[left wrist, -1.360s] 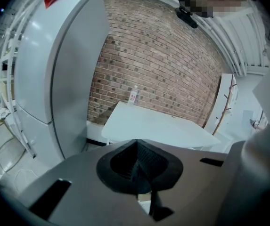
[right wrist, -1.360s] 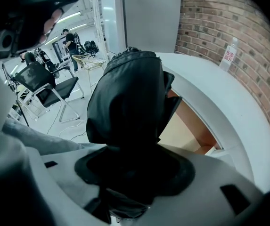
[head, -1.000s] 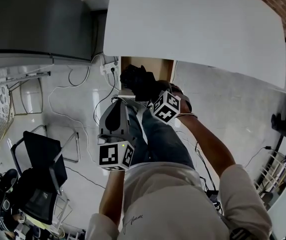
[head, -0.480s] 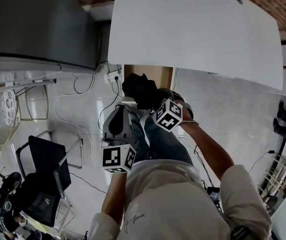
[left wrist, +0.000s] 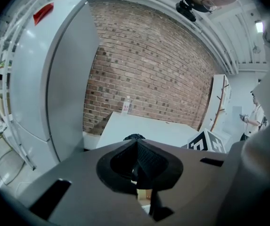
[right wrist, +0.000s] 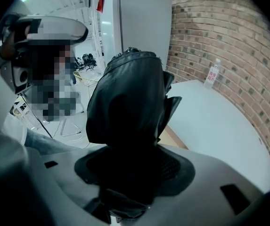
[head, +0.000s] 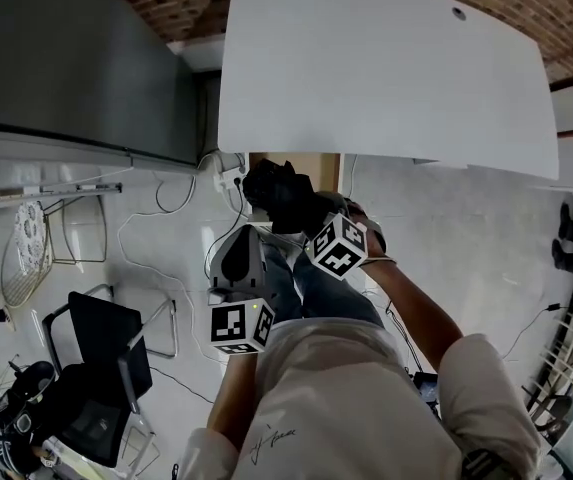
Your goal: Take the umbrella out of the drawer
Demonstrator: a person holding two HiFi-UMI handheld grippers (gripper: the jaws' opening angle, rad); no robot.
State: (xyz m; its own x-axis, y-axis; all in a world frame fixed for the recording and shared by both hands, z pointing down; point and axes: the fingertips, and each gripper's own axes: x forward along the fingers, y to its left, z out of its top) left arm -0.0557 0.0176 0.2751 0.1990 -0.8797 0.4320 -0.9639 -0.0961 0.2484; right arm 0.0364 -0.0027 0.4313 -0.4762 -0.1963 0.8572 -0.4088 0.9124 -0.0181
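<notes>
Umbrella: a black folded umbrella (right wrist: 125,102), pinched in the right gripper (right wrist: 131,169).
Where it is: up in the air in front of the person, close to the near edge of the white table (head: 386,68).
Which way it points: its long side runs the same way the right gripper points. In the head view it goes up and to the left, toward the table edge. In the right gripper view it stands straight up out of the jaws.
Right gripper: its two jaws are apart and press on the low part of the umbrella.
Left gripper: the left gripper (left wrist: 137,166) has its jaws pressed together with nothing between them. It is just beside the umbrella, on the left in the head view.
Hard to see: the low end of the umbrella is hidden inside the jaws, so I cannot see a handle. In the left gripper view only a small black lump of it shows.
Brown wood: a brown wooden part (head: 321,168) sits under the table edge, behind the umbrella. Most of it is hidden, so I cannot tell if it is the drawer.
Around: a bottle (right wrist: 212,74) stands on the far side of the table by the brick wall (left wrist: 144,65). A black chair (head: 106,338) is on the floor.
</notes>
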